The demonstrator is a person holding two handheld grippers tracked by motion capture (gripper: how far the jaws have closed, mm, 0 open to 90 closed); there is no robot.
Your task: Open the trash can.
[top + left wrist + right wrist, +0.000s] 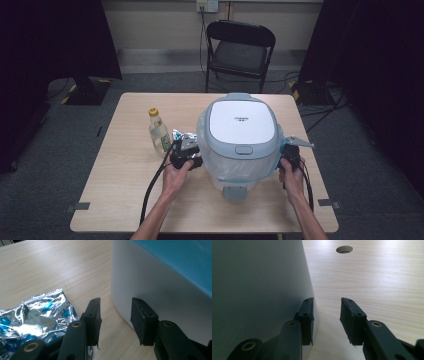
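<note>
Rice cooker, white and pale blue with lid shut, standing right of centre on the wooden table in the high view. Left gripper pressed up at its nine o'clock flank, right gripper at its three o'clock flank, each in a hand, one either side of the body. Bottle with yellow cap upright at ten o'clock from the left gripper, crumpled foil wrapper just beyond that gripper, beside the cooker. Folding chair past the table's far edge at twelve o'clock.

Left gripper view: jaws parted with bare table showing in the gap, nothing clamped. Cooker's white wall rising at one to three o'clock, right-hand jaw lying against or just in front of it; contact not certain. Foil wrapper flat on the wood at nine o'clock, partly under the left-hand jaw.

Right gripper view: jaws apart, gap empty over bare wood. Cooker wall at nine to eleven o'clock, left-hand jaw right alongside its lower edge. Round cable hole in the tabletop at twelve o'clock.
</note>
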